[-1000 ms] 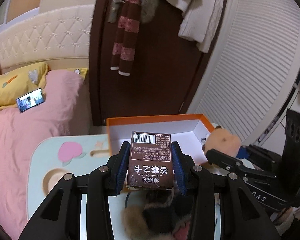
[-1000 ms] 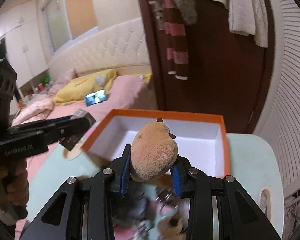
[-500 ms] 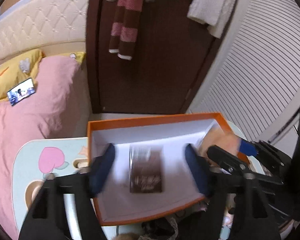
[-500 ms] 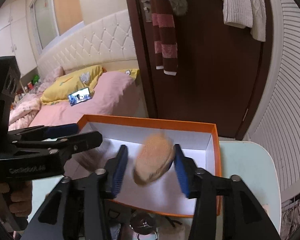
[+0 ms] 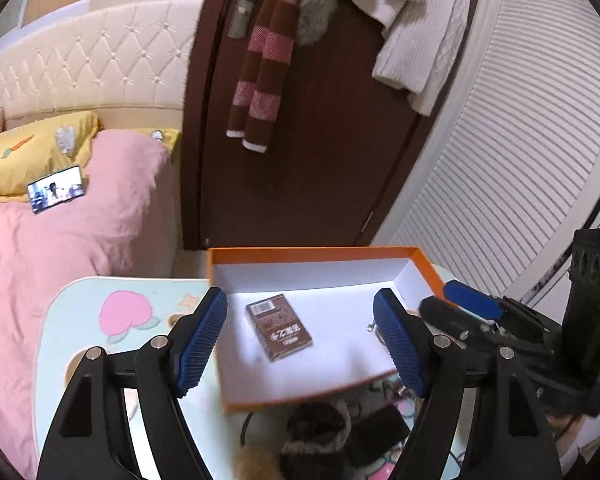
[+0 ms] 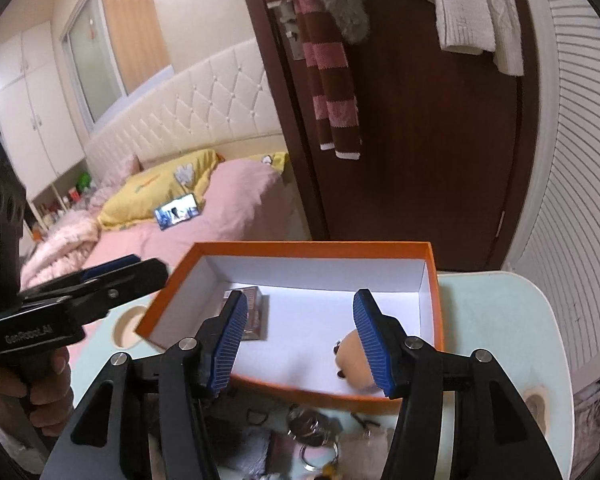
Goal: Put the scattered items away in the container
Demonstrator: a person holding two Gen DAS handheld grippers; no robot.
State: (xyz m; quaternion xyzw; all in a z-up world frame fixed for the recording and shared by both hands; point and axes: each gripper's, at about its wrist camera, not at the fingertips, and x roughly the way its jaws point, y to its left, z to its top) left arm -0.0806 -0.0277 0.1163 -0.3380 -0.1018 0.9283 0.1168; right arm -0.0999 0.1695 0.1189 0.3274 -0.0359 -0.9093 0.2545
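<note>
An orange box [image 5: 300,253] with a white inside stands on the pale blue table. A brown carton [image 5: 279,327] lies flat on its floor; in the right wrist view the brown carton [image 6: 253,312] shows partly behind a finger. A tan plush toy [image 6: 354,364] lies in the box's near right corner [image 6: 432,264], half hidden by the right finger. My left gripper [image 5: 300,340] is open above the box with nothing between its pads. My right gripper [image 6: 300,340] is open too, above the box's near edge. The right gripper [image 5: 472,308] shows beside the box in the left wrist view.
Small items lie on the table in front of the box: a dark furry piece [image 5: 316,436], a black wallet [image 5: 380,428], key rings [image 6: 312,428]. The table [image 5: 100,320] has cut-outs. A bed [image 5: 60,240] is on the left, a door [image 5: 320,160] and louvred wall behind. A hand [image 6: 48,384] holds the left gripper.
Both grippers have opened. The brown carton dropped from the left gripper into the box, and the plush toy dropped from the right gripper into the box's near right corner.
</note>
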